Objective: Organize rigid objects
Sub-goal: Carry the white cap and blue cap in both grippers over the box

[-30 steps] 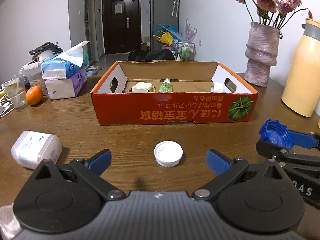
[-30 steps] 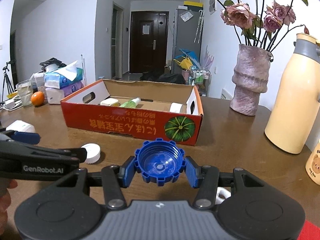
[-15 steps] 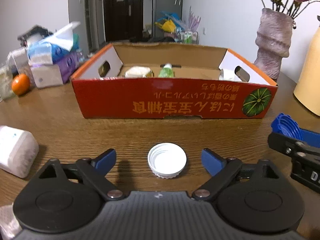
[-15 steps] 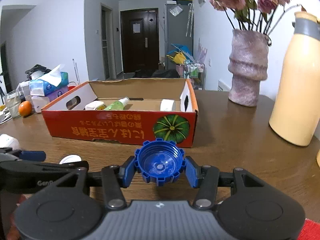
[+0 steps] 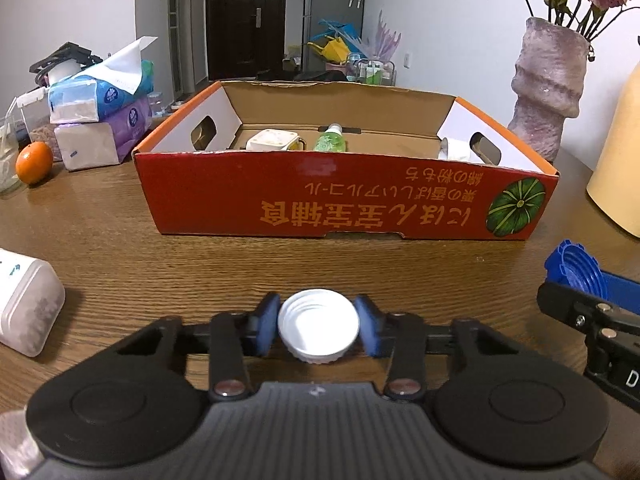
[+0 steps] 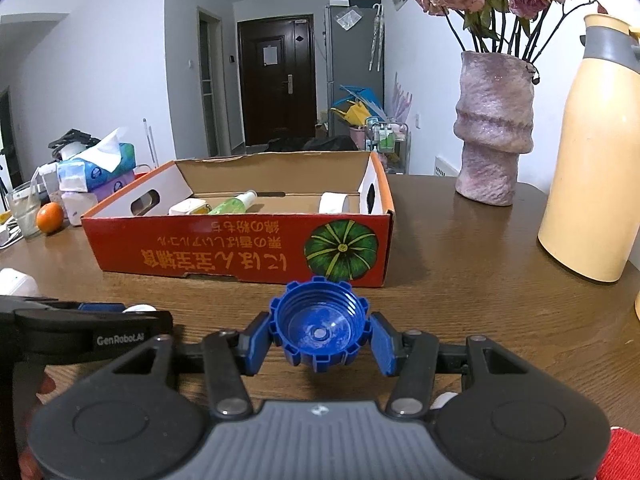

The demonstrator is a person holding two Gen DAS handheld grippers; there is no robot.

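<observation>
A white bottle cap (image 5: 319,326) lies open side up on the wooden table (image 5: 160,264), and my left gripper (image 5: 319,330) is shut on it, both blue pads against its rim. My right gripper (image 6: 320,338) is shut on a blue notched cap (image 6: 319,330), held just above the table. That blue cap (image 5: 572,272) also shows at the right edge of the left wrist view. Behind both stands the open red cardboard box (image 5: 344,208), which holds a white container (image 5: 273,140), a green bottle (image 5: 330,140) and a white roll (image 5: 454,150).
A white plastic bottle (image 5: 24,308) lies on the table at the left. Tissue packs (image 5: 100,88), an orange (image 5: 34,162) and a glass (image 6: 24,212) sit at the far left. A vase (image 6: 494,132) with roses and a yellow thermos (image 6: 592,160) stand at the right.
My left gripper came forward and down around the white cap and its jaws went from wide open to shut on it. The right gripper kept its hold on the blue cap.
</observation>
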